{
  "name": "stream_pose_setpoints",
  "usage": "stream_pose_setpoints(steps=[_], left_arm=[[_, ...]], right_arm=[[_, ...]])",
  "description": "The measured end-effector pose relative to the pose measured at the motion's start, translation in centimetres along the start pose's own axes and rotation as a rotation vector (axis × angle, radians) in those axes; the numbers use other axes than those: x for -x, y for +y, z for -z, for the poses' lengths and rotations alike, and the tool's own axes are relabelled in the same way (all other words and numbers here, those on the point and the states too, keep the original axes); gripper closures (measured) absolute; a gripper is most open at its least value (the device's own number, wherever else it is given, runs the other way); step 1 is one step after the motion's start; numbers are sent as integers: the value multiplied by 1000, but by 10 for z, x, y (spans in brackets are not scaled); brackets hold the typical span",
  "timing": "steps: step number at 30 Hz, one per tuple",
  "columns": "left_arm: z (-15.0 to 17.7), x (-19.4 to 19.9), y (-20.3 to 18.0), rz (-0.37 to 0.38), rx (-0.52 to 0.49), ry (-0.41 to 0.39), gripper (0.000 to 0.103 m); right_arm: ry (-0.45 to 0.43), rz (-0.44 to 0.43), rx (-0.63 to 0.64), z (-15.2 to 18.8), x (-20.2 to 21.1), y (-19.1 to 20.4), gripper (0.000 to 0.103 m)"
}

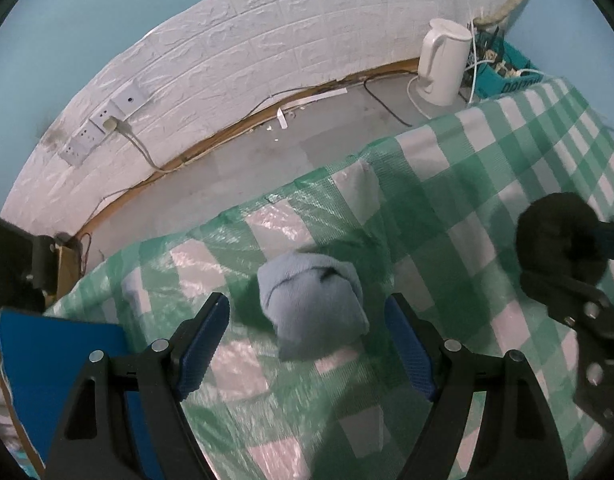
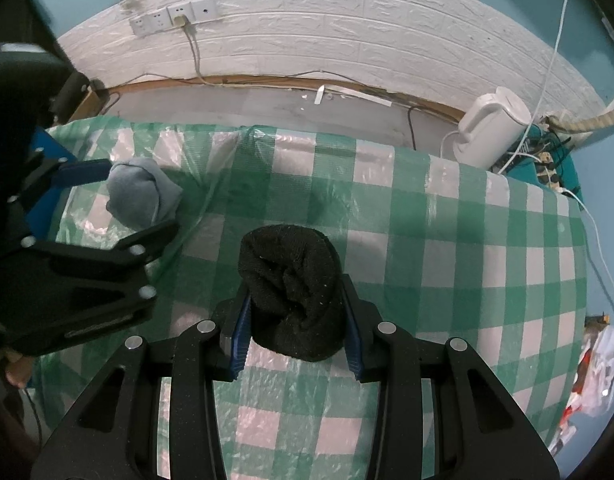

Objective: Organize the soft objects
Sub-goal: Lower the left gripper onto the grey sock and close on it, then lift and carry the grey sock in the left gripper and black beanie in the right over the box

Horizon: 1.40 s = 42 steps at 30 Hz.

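A rolled light-blue sock bundle (image 1: 311, 304) lies on the green-and-white checked tablecloth (image 1: 447, 184). My left gripper (image 1: 307, 300) points down over it, open, with one blue pad on each side of the bundle and a gap to both. At the right of the left wrist view, my right gripper (image 1: 587, 258) holds a black fuzzy sock bundle (image 1: 555, 232). In the right wrist view the black bundle (image 2: 287, 264) is squeezed between the blue pads of the right gripper (image 2: 295, 320). The blue bundle (image 2: 139, 192) and left gripper (image 2: 135, 200) show at the left.
A white kettle (image 1: 443, 64) stands on the grey surface beyond the cloth's far edge, beside a teal crate (image 1: 507, 76) full of cables. A blue board (image 1: 59, 360) sticks out at the table's left edge. Plastic bags (image 2: 599, 372) lie off the right side.
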<state>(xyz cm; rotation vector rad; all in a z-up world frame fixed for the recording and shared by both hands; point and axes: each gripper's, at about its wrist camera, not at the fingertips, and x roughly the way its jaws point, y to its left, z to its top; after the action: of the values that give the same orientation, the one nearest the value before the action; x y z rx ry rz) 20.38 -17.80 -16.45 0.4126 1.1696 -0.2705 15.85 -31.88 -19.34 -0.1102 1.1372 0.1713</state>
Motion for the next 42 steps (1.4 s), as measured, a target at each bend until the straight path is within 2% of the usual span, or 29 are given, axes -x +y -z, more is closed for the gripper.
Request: stream_pose_setpoints(steps=[3,5,7,8,13,29,42], left_arm=[[-2,-5,-1,-14,-1,5,22],[-2,-6,1,-19,8,-6,28],[-3,-6,2,-25,13,-16,53],[-2,-6,3,-24,11,-17,59],[5,-2,10,-15,24,-20,70],[38,62,22,-14,13,-89,72],[94,126,13,-21,-34,-146,72]], right_arm=[[-1,3,4,1,1,0,65],[0,5,7,1,1,1,65],[1,6,10,2,1,2,65],[2,6,11,2,1,2,65],[3,7,22,4,5,5,65],[-37,20,87,10,45,33,65],[-71,3,162,29,86,66,65]])
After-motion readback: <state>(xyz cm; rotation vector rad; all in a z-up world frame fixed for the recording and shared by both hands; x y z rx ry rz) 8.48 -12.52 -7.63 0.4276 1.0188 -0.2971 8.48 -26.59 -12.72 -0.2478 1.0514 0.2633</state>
